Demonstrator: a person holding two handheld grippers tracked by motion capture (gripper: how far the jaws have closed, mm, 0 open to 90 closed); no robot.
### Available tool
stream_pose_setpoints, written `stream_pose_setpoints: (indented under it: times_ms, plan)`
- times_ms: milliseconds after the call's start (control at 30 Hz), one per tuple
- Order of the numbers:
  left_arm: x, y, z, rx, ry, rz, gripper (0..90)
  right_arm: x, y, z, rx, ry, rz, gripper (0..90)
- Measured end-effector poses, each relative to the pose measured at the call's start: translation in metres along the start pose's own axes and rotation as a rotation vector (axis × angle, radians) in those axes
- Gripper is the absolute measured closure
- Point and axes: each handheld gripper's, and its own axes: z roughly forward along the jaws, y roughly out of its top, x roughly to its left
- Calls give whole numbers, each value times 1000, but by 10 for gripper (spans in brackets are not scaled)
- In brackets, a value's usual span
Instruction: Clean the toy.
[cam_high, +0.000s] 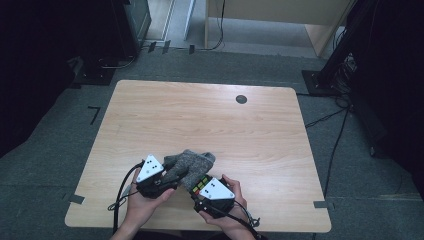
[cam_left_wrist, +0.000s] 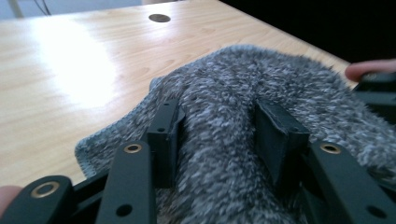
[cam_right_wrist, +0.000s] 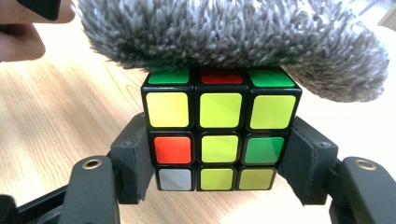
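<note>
Puzzle cube (cam_right_wrist: 220, 130) — centre of the right gripper view, yellow face to the camera, clamped at both sides by the right gripper (cam_right_wrist: 219, 163). A grey fuzzy cloth (cam_right_wrist: 233, 42) drapes over its top. In the high view the cloth (cam_high: 190, 164) sits lower centre on the wooden table (cam_high: 200, 115). Left gripper (cam_left_wrist: 219, 140) — jaws pinch a fold of cloth, pads apparently pressing in, though pile blurs the contact.
</note>
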Motion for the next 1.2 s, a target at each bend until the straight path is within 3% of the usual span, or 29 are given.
stream_pose_setpoints:
  times_ms: [33, 67, 100, 167, 200, 267, 367, 400, 433, 500, 567, 600, 700, 767, 833, 900, 933, 1000, 1067, 1100, 1200]
  plan:
    - [-8, 1, 0, -7, -22, 43, 547, 1, 0, 1, -3, 4, 1, 351]
    - [-16, 3, 1, -10, -2, 89, 545, 1, 1, 2, -3, 4, -4, 351]
    - [-18, 3, 2, -9, 12, 98, 547, 2, 1, 2, 1, -1, -10, 351]
    - [-6, 3, 4, 10, 6, 22, 544, 1, 1, 0, 3, -6, -5, 351]
    - [1, 1, 3, 16, 26, -12, 545, 1, 1, -1, 1, -8, -10, 351]
    - [6, -2, 1, 12, 44, -40, 551, 0, 1, -2, -2, -9, -8, 351]
    - [-14, 0, 0, -17, 13, 56, 543, 1, 1, -1, -8, -5, -2, 351]
    - [-19, 2, 1, -14, 27, 83, 536, 1, 1, 0, -11, -3, -9, 351]
    - [-20, 2, 3, -5, 34, 79, 532, 2, 1, 1, -2, -5, -3, 351]
    - [-7, 1, 5, 24, 23, -5, 509, 2, 0, 2, 5, -9, -2, 351]
    - [3, -3, 5, 33, 42, -62, 512, 2, 0, 1, 9, -8, -11, 351]
    - [3, -4, 5, 28, 39, -65, 516, 2, -1, 1, 9, -6, -9, 351]
    - [-16, -2, 4, 2, 46, 30, 535, 4, -1, 4, 8, -1, -8, 351]
    - [-22, 0, 5, 6, 62, 58, 531, 4, -1, 5, 10, -1, -14, 351]
    - [-12, 0, 5, 24, 56, 5, 510, 3, -2, 4, 12, -5, -11, 351]
    - [-2, -1, 4, 42, 88, -43, 516, 3, -1, 2, 6, -3, -14, 351]
    - [0, -2, 3, 35, 75, -62, 525, 3, -1, 1, 3, -1, -10, 351]
    - [-7, -2, 2, 16, 21, -27, 527, 4, -2, 2, -4, 6, -7, 351]
    - [-18, 1, 2, 10, 33, 40, 522, 5, -2, 4, -1, 5, -14, 351]
    - [-18, 2, 2, 8, 36, 36, 530, 6, -2, 4, 0, 3, -12, 351]
    - [2, 1, -1, 5, 12, -57, 603, 5, -1, 1, -25, 7, -21, 351]
